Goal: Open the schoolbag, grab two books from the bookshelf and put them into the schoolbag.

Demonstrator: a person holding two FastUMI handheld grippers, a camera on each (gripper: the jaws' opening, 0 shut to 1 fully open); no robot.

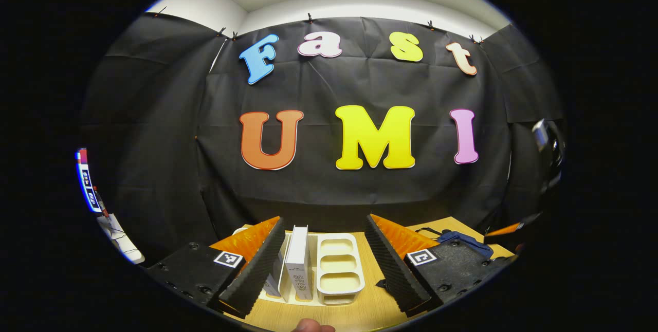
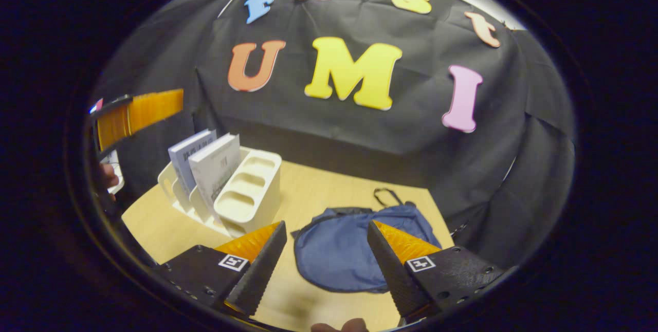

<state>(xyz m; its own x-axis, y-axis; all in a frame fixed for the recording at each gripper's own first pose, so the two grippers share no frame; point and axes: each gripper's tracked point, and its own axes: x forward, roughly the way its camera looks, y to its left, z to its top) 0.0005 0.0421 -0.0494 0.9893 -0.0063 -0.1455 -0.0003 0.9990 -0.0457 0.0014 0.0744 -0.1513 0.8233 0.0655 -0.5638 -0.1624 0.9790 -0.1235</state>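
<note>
The schoolbag [image 2: 354, 250] is seen lying flat on the table [image 2: 154, 224], just beyond the right gripper [image 2: 326, 265], whose fingers are spread wide and hold nothing. Left of the schoolbag stands the bookshelf [image 2: 247, 193], with two books [image 2: 208, 167] upright in it, their long axes vertical. The left gripper [image 1: 326, 265] is aimed straight at the bookshelf, fingers wide apart and empty, one book [image 1: 298, 260] between them. The right gripper is judged nearer the schoolbag, so opening falls to it.
</note>
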